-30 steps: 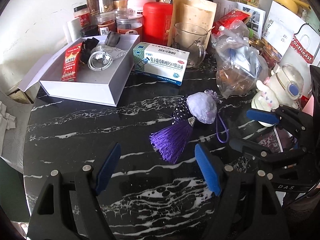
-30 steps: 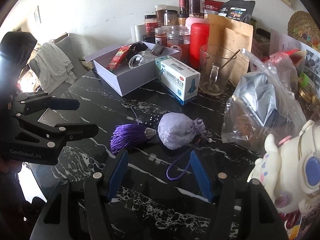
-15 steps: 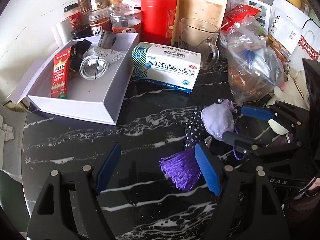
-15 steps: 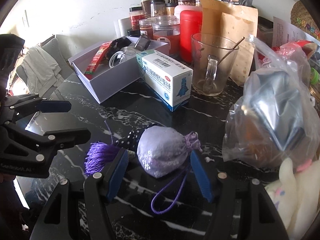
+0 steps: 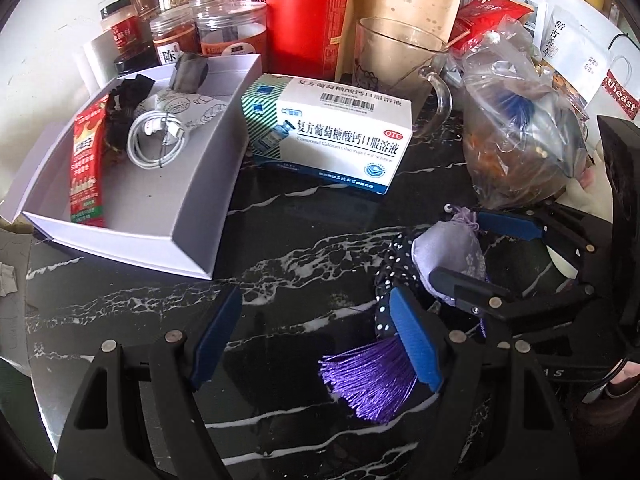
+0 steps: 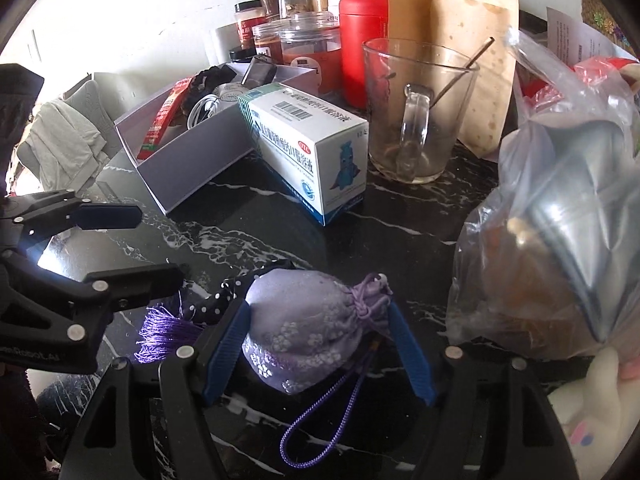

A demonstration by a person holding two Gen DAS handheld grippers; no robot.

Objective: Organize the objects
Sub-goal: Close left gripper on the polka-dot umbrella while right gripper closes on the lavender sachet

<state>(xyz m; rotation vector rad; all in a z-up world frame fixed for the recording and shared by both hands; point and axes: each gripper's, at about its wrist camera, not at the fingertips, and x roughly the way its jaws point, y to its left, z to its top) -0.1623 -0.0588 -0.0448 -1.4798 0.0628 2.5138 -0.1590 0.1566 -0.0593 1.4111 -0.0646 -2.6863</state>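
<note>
At the far left an open white box point(image 5: 132, 208) sits on the dark marbled surface point(image 5: 132, 300), already holding a red sachet point(image 5: 86, 168), a coiled white cable point(image 5: 158, 144) and some dark bits, so it reads as the collecting place for loose things. Just right of it a medicine carton point(image 5: 332, 132) lies on its side touching the box wall, probably waiting its turn.

In front of these the left gripper point(image 5: 316, 336) hangs with its fingers wide and only bare surface between them. Its right finger overlaps the purple tassel point(image 5: 368, 380) in the picture, but whether it touches cannot be told. It looks placed to steady or to wait rather than to grasp.

Further right lies the lilac pouch point(image 6: 308, 328), the tassel trailing from its left end and a purple cord looping toward the camera. The right gripper point(image 6: 320, 348) straddles it, one finger on each flank, and the fingers are opening, wide enough to clear the soft bulge; they seem not yet to press on it. That straddle suits a pinch across the pouch's middle, likely for a carry to the box.

At the far right a filled plastic bag point(image 6: 560, 240) crowds close, leaving little room on that side.
</note>
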